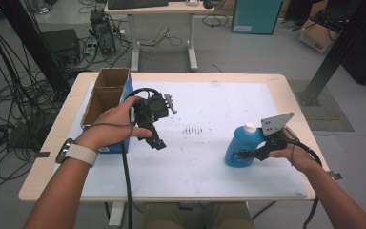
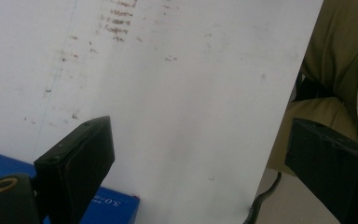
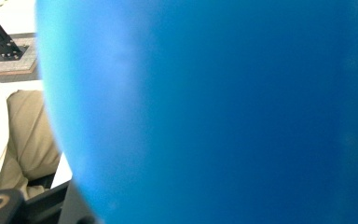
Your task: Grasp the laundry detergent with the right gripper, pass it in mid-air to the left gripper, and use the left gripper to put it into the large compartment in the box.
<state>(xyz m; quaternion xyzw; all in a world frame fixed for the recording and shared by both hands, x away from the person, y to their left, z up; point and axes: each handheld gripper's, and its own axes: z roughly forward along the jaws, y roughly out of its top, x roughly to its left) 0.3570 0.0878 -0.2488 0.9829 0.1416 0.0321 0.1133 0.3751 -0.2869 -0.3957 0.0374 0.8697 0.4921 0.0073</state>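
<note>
At the near edge of a white-topped table [image 1: 209, 176], a person's two forearms reach in from below, each hand working a black two-jaw gripper. On the right, the right gripper [image 1: 248, 155] is clamped on the lower body of a blue bottle [image 1: 238, 148] with a white cap, which stands upright on the table's right half, near the front edge; in the right gripper view the bottle's blue wall [image 3: 214, 112] sits hard up against the camera, blurred. On the left, the hand wearing a pale wristband holds the left gripper [image 1: 156, 138] above the table surface with its jaws pointing down and toward the person; in the left gripper view those jaws stand wide apart with nothing between them, the white tabletop [image 2: 182, 93] and a corner of a blue box [image 2: 116, 205] beneath. Just beyond that hand, an open cardboard box [image 1: 107, 93] with blue sides rests along the table's left edge, well apart from the bottle. Faint reddish smudges [image 1: 192, 130] mark the table's middle. Farther back, cables trail over the floor beside a desk [image 1: 162, 9].
</note>
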